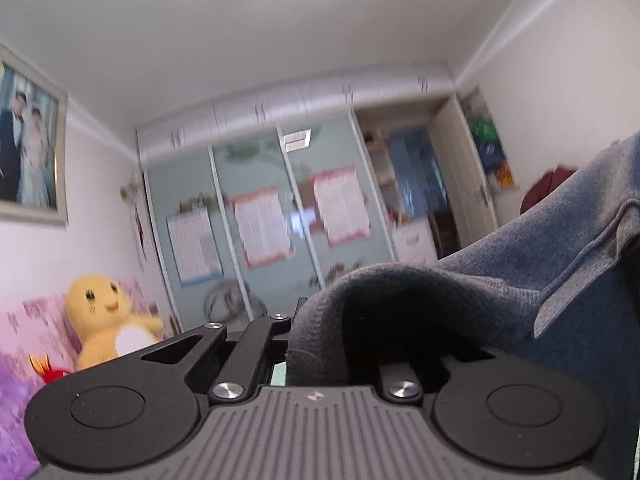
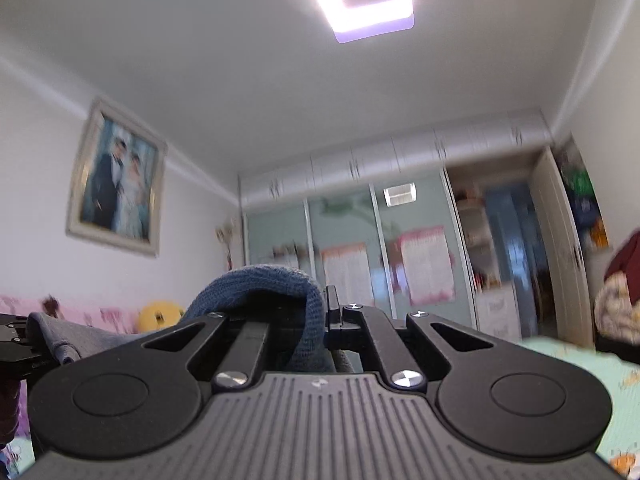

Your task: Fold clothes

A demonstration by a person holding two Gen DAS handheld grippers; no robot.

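Observation:
A blue-grey knitted garment (image 1: 520, 280) is draped over my left gripper (image 1: 298, 320) and stretches away up to the right, with a seamed hem showing. The left jaws are shut on its edge, the tips mostly hidden by the cloth. In the right wrist view the same blue garment (image 2: 272, 288) bulges over my right gripper (image 2: 320, 320), whose jaws are shut on a fold of it. The cloth runs off to the left toward the other gripper (image 2: 12, 344). Both grippers are lifted and tilted upward toward the ceiling.
A wardrobe with sliding glass doors (image 1: 260, 220) fills the far wall, open shelves at its right. A yellow plush toy (image 1: 104, 320) sits by the pink headboard. A framed photo (image 2: 116, 184) hangs at left. Green bedding (image 2: 580, 364) lies at right, with red clothes (image 2: 628, 256) piled beyond.

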